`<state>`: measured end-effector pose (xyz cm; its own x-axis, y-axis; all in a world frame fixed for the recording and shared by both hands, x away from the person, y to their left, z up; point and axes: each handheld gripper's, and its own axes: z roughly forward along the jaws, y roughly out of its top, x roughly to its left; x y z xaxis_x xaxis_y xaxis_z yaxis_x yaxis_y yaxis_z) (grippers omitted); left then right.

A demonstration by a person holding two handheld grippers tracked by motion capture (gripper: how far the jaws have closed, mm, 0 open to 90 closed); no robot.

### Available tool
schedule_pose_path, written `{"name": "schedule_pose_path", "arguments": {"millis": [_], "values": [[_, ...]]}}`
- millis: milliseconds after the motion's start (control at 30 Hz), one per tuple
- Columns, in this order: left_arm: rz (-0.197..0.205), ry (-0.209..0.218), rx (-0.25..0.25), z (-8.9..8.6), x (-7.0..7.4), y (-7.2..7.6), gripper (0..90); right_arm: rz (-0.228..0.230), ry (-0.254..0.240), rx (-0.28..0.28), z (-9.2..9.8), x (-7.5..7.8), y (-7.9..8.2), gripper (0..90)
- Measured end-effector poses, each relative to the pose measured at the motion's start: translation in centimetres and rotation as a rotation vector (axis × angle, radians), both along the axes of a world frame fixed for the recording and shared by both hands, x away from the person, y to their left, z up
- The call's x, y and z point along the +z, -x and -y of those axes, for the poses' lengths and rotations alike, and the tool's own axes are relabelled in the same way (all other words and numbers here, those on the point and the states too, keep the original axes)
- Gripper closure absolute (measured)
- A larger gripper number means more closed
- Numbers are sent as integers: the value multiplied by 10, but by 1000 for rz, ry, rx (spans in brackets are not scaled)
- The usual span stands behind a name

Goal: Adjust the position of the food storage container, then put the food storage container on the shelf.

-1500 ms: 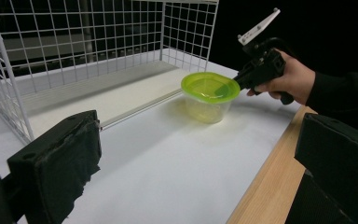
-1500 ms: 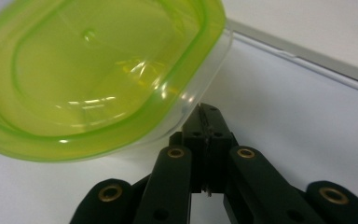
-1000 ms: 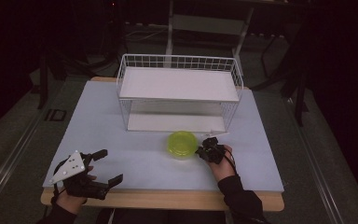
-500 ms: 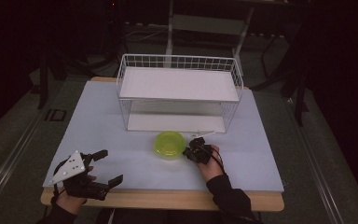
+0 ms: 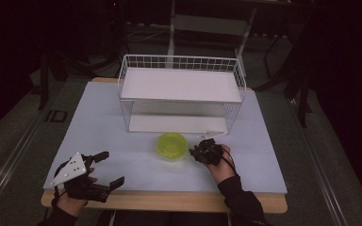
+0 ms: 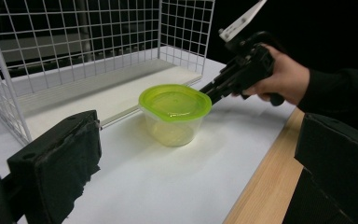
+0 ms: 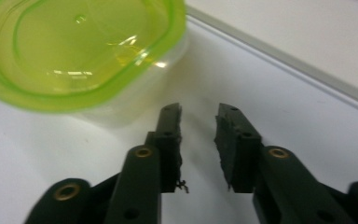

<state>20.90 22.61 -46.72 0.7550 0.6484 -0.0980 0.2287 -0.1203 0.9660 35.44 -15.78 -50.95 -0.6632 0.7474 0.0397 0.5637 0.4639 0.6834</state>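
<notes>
Green-lidded container (image 5: pixel 171 146) stands just in front of the wire rack (image 5: pixel 181 94), apart from both tongs. Right gripper (image 7: pixel 198 123) just beside it, jaws parted and just been opening, nothing between them. Left gripper (image 5: pixel 107 168) well away toward the table's near edge, jaws wide, empty.

Pretty dark room all round, just a white worktop (image 5: pixel 122 117) with a wooden front edge, grey floor (image 5: pixel 19 136) and some metal frame legs (image 5: pixel 172 28) behind.
</notes>
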Motion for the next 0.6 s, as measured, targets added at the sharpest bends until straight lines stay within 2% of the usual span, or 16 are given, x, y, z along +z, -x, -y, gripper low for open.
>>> {"name": "schedule_pose_path", "arguments": {"millis": [100, 133, 167, 300, 333, 367, 400, 533, 600], "values": [[-4, 0, -2, 1, 0, -1, 13, 16, -4, 2, 11, 6, 6, 589], [-4, 0, -2, 1, 0, -1, 12, 16, -4, 2, 11, 6, 6, 589], [-4, 0, -3, 1, 0, -1, 13, 25, -10, 10, 18, 10, 11, 515], [2, 1, -11, 1, 0, -1, 13, 52, -11, 8, 25, 16, 20, 501], [7, -5, -26, 3, 0, -1, 13, 52, -11, 8, 25, 16, 20, 476], [7, -7, -33, 4, 0, -1, 13, 74, -31, 29, 32, 27, 35, 327], [5, -3, -44, 6, -1, -1, 13, 74, -49, 40, 34, 30, 39, 285], [4, -8, -79, 13, -1, -3, 13, 91, -83, 104, 36, 41, 56, 186], [-26, -4, -106, 18, -1, -4, 13, 104, -108, 117, 36, 46, 62, 148]]}}
